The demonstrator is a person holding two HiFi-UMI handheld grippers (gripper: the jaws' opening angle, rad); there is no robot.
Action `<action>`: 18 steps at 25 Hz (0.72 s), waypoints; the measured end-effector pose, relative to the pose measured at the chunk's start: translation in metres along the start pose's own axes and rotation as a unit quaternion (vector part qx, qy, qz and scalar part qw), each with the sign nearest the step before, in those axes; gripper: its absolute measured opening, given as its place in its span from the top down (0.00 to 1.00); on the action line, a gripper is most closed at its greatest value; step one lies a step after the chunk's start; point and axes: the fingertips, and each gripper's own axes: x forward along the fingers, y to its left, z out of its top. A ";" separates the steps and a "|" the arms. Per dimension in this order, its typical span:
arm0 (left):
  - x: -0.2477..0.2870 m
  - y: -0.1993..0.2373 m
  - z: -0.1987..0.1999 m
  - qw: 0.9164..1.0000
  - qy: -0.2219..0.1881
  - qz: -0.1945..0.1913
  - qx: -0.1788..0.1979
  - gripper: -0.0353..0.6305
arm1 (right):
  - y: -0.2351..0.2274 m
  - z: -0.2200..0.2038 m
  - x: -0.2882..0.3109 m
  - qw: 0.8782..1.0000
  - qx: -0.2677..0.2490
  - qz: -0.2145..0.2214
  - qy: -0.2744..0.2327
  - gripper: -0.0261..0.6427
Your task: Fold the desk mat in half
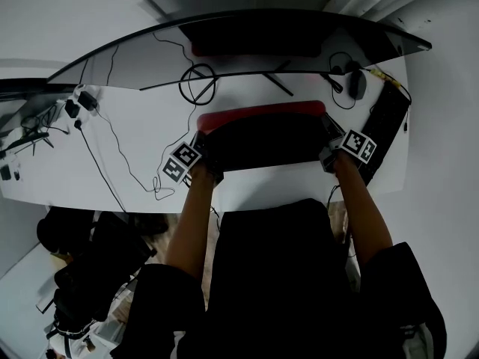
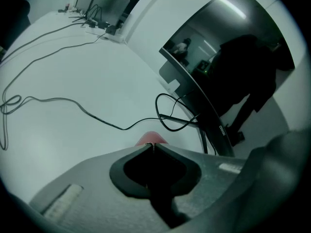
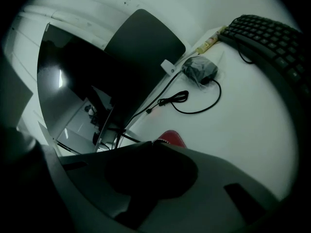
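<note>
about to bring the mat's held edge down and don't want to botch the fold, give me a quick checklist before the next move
1. left gripper shut on a corner of the desk mat: ok
2. right gripper shut on the other corner: ok
3. held edge lined up with the far edge: not ok, a red strip shows beyond the black flap
4. coiled cable clear of the mat: cannot tell, it lies close to the far edge
5. keyboard out of the way: ok, off to the right
</note>
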 end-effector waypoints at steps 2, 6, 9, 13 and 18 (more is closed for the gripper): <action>0.003 -0.003 0.002 1.000 0.001 -0.002 0.003 0.90 | -0.003 0.001 0.003 1.000 0.002 -0.006 -0.003 0.93; 0.013 -0.010 0.004 1.000 0.012 -0.007 0.009 0.90 | -0.011 0.001 0.006 1.000 0.007 -0.024 -0.011 0.93; 0.019 -0.010 0.005 1.000 0.021 -0.001 0.013 0.90 | -0.013 0.003 0.007 0.999 0.011 -0.026 -0.015 0.93; 0.022 -0.009 0.006 0.999 0.025 0.012 0.017 0.90 | -0.012 0.005 0.010 1.000 0.008 -0.027 -0.012 0.93; 0.028 -0.009 0.009 0.999 0.031 0.017 0.018 0.90 | -0.014 0.008 0.017 0.999 0.011 -0.035 -0.015 0.93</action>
